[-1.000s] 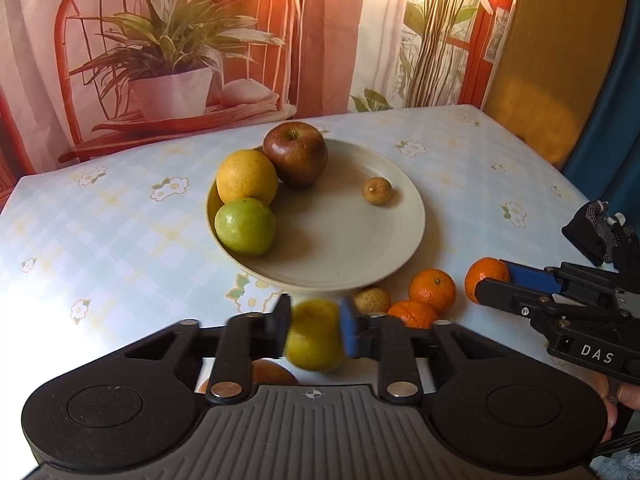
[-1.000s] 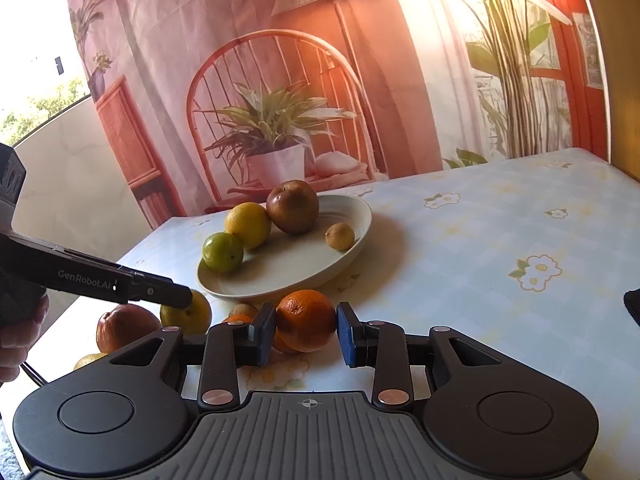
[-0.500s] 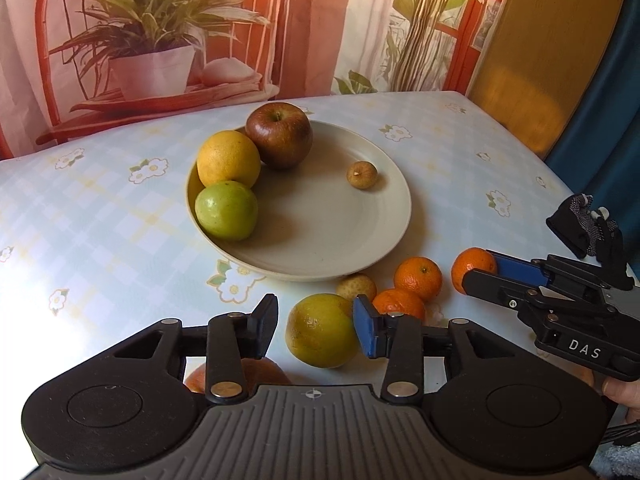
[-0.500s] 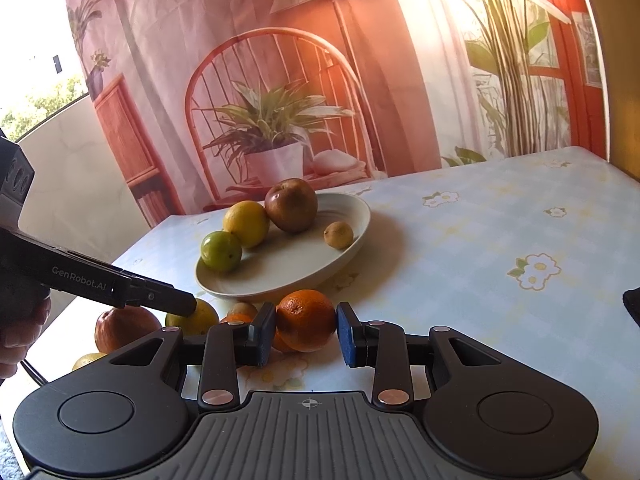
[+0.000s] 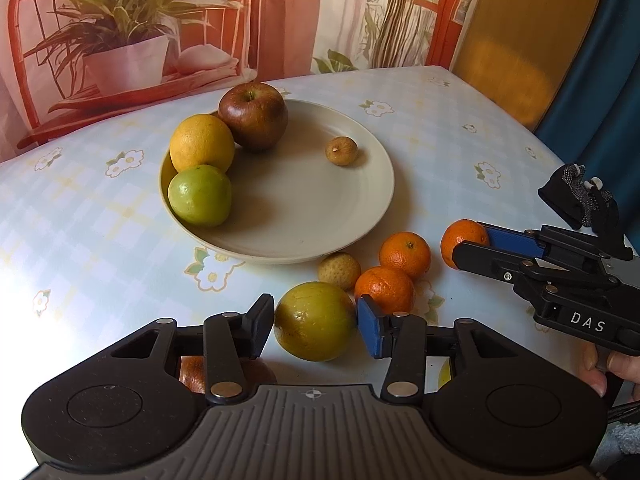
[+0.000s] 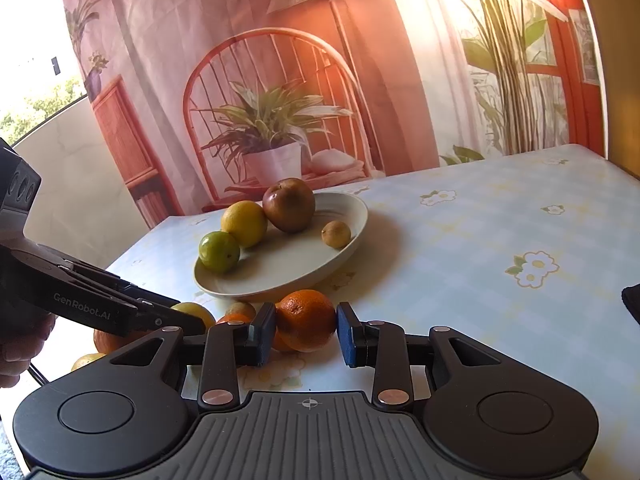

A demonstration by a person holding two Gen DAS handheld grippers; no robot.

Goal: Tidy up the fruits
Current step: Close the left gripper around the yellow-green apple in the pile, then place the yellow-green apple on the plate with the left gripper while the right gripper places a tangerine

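where the left tool (image 5: 316, 322) looks down, a table (image 5: 80, 216) in pale blue checked cloth with small white flowers fills the near ground, sunlit and glaring at the left edge. between this tool's fingers lies a yellow-green fruit (image 5: 315, 321), round, a little mottled with brown, resting on the cloth; the jaws are opening and the pads stand just off its sides, the blue one nearly grazing it. a reddish fruit (image 5: 192, 372) peeks out beneath the left finger. just past it sit a small tan fruit (image 5: 339, 270) and two mandarins (image 5: 384, 290), close together near the plate's edge.

to the right, the right tool (image 6: 306, 334) is pinching an orange (image 6: 306, 320) between its pads, jaws drawn narrow on it; its skin is bright and dimpled, and it sits low over the cloth, beside the other mandarins. part of a hand (image 5: 600, 372) grips that tool's handle, and a dark glove (image 5: 576, 200) lies beyond it.

farther on, a cream plate (image 5: 320, 232) holds a green apple (image 5: 199, 196), a yellow citrus (image 5: 202, 144), a dark red apple (image 5: 254, 115) and one small brown fruit (image 5: 341, 151) apart from the three, which cluster on its left side.

behind the table hangs a printed backdrop (image 6: 280, 80) showing an orange chair, a potted plant and curtains, with an ochre panel (image 5: 520, 40) at the right.
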